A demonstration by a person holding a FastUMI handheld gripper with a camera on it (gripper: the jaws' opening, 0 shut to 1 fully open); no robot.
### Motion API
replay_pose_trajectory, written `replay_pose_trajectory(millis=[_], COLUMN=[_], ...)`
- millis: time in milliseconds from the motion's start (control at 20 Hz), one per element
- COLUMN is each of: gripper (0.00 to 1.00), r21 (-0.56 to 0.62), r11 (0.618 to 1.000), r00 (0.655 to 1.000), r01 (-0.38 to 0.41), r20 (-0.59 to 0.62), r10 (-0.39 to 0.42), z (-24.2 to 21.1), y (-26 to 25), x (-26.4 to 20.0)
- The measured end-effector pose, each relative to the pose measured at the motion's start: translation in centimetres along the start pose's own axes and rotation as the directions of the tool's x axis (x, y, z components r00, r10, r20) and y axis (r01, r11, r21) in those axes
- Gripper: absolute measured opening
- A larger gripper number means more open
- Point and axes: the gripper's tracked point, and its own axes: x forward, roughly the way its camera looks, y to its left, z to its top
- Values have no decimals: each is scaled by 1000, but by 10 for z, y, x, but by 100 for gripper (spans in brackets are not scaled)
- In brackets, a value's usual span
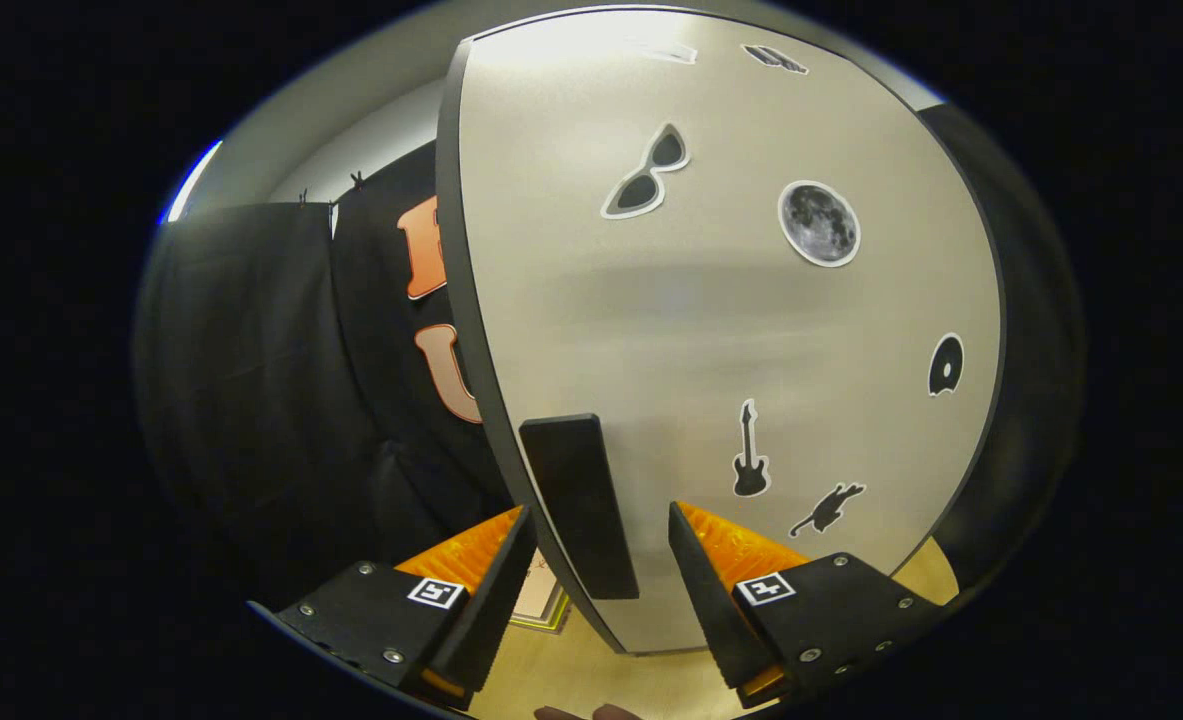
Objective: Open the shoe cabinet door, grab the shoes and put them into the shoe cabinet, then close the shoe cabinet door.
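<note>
The shoe cabinet door is a pale beige panel with a dark edge, carrying stickers of sunglasses, a moon, a guitar and others. A black bar handle stands upright near the door's left edge. My gripper is open, its orange-and-black fingers straddling the handle and the door's edge: the left finger lies past the edge, the right finger in front of the door face. Neither pad visibly presses on the handle.
Black cloth wall hangs to the left of the door. A light wooden floor shows below the fingers, with a framed mat just under the door's edge. Dark cabinet side borders the door on the right.
</note>
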Motion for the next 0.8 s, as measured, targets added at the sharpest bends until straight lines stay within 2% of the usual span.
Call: replay_pose_trajectory(millis=[250,500,650,800], gripper=[83,83,83,83], r21=[-34,-90,-115,-114], r11=[999,987,978,976], r00=[999,991,984,982], r01=[36,134,176,186], r20=[-6,-7,26,66], r10=[-37,-135,-174,-179], z=[-13,-28,-20,-12], y=[-5,-31,-45,-52], x=[-47,-106,-146,-181])
